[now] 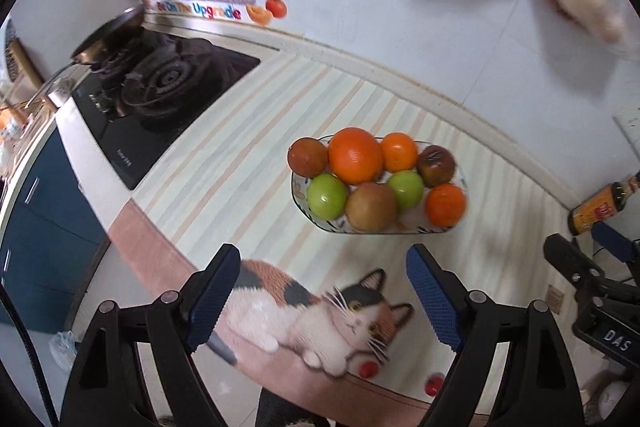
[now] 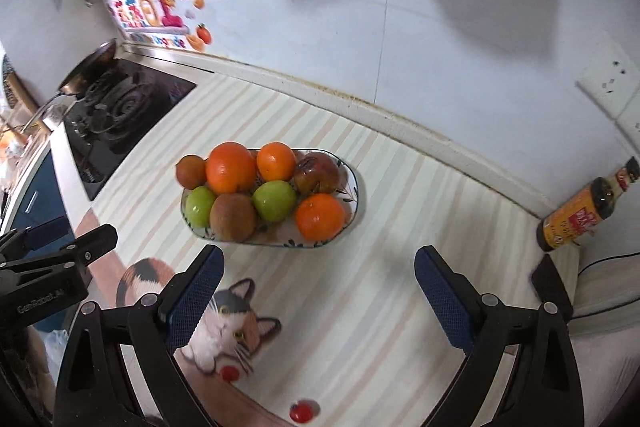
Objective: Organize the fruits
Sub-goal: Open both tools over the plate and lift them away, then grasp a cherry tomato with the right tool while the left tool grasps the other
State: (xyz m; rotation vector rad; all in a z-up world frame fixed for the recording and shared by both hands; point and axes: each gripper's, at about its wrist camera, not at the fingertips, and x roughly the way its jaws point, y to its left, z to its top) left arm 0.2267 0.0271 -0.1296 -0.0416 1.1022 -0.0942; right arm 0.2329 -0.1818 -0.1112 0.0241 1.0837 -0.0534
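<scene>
An oval patterned bowl (image 1: 298,193) (image 2: 354,183) on the striped mat holds several fruits: a big orange (image 1: 355,155) (image 2: 231,167), two smaller oranges, two green apples (image 1: 327,196) (image 2: 274,201), a kiwi (image 1: 371,206) (image 2: 233,217) and two dark reddish fruits. My left gripper (image 1: 322,273) is open and empty, short of the bowl. My right gripper (image 2: 318,273) is open and empty, also short of the bowl. The right gripper shows at the right edge of the left wrist view (image 1: 588,251). The left gripper shows at the left edge of the right wrist view (image 2: 64,239).
A gas stove (image 1: 160,83) (image 2: 120,99) with a pan (image 1: 108,35) is at the left. A sauce bottle (image 1: 602,207) (image 2: 584,211) stands at the right by the wall. The mat has a cat picture (image 1: 320,315) (image 2: 224,323). A wall socket (image 2: 608,85) is at the right.
</scene>
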